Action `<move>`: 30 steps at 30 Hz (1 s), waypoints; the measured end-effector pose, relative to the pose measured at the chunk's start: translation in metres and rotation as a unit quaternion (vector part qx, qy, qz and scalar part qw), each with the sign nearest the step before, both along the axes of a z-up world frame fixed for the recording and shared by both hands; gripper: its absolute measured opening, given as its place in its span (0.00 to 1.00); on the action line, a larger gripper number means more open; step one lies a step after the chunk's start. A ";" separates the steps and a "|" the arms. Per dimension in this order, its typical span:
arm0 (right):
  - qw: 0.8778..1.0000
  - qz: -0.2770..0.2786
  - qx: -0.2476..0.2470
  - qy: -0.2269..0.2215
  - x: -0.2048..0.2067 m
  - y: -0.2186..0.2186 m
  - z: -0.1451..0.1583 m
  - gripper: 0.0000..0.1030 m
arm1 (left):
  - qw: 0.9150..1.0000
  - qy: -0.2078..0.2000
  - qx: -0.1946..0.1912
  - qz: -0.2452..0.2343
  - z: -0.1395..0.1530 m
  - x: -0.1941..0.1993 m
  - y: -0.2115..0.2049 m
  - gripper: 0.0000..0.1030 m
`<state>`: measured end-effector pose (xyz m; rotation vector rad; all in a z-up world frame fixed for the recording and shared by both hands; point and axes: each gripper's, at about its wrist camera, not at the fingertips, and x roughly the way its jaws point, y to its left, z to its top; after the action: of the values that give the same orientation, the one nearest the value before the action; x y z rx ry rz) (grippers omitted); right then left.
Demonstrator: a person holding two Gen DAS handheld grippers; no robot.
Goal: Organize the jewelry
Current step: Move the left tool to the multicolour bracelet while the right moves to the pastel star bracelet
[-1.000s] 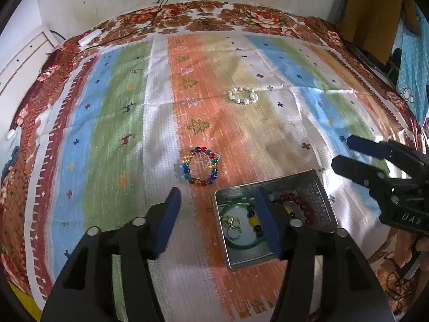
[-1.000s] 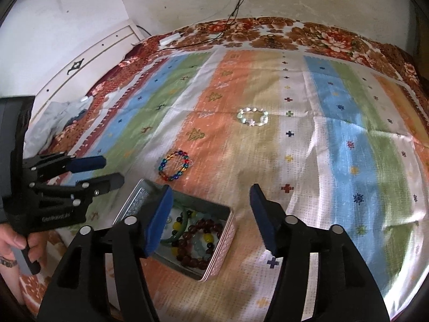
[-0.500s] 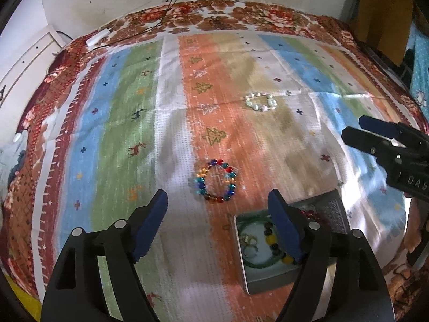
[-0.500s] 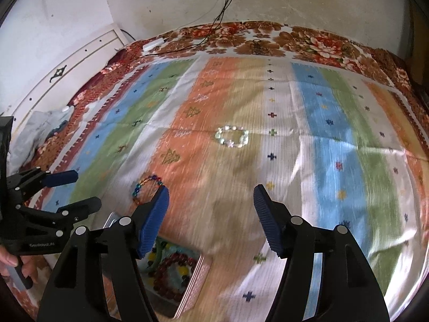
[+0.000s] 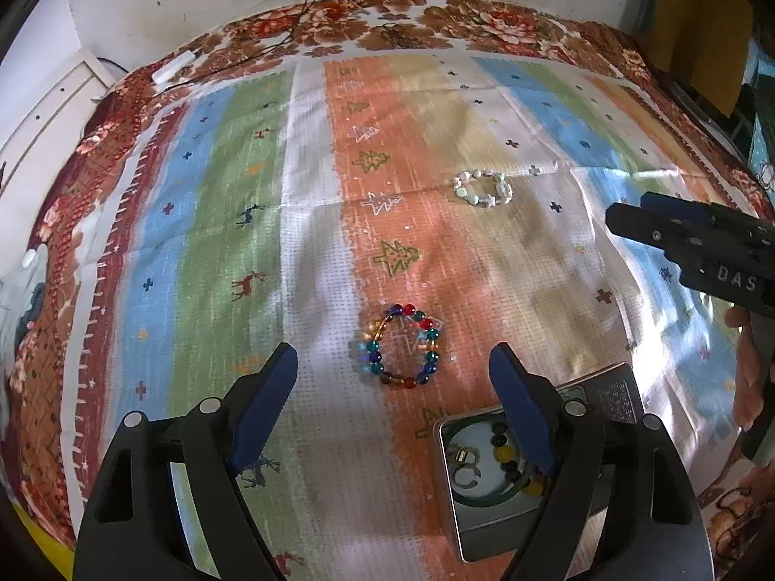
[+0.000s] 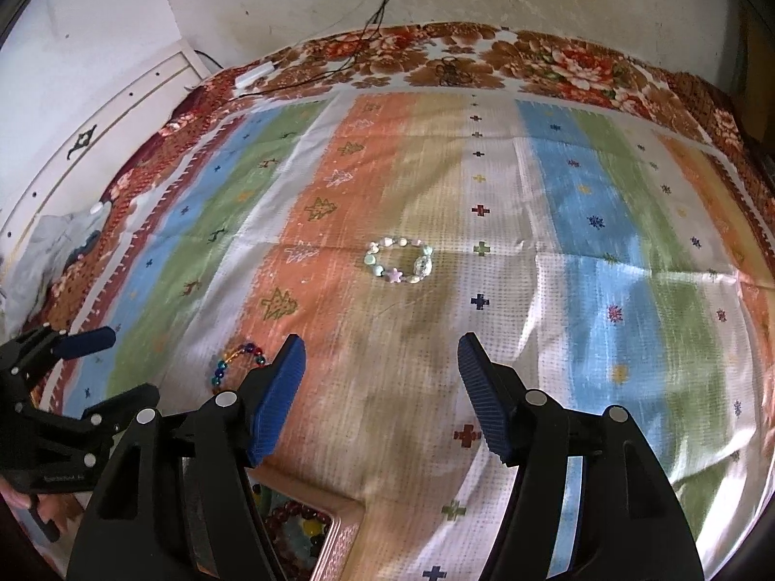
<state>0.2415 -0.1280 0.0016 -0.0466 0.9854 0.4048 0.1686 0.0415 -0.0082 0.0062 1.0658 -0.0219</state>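
Left gripper [image 5: 392, 368] is hovering with jaws spread wide, holding nothing — the multicoloured glass-bead bracelet [image 5: 402, 346] is lying flat on the striped woven cloth [image 5: 218, 242] just ahead, between its fingertips. Right gripper [image 6: 380, 363] is likewise gaping and empty; the pale shell-and-star bead bracelet [image 6: 399, 261] is sitting well ahead of it. The open rectangular metal tin [image 5: 448, 494], holding beaded pieces, is resting beneath the left gripper's right finger.

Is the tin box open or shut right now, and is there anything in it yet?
Open. The tin box shows no lid over it, and the left wrist view looks straight inside at a green bangle, dark and yellow beads and small rings.
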 end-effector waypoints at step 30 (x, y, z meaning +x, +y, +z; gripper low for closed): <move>0.997 -0.038 -0.008 0.063 0.083 0.017 -0.045 0.63 | 0.998 0.055 0.000 0.005 -0.035 0.038 0.012 0.79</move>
<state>0.3247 -0.1111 -0.0438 0.0020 1.1118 0.3322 0.2063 0.0531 -0.0430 -0.0008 1.1760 -0.0136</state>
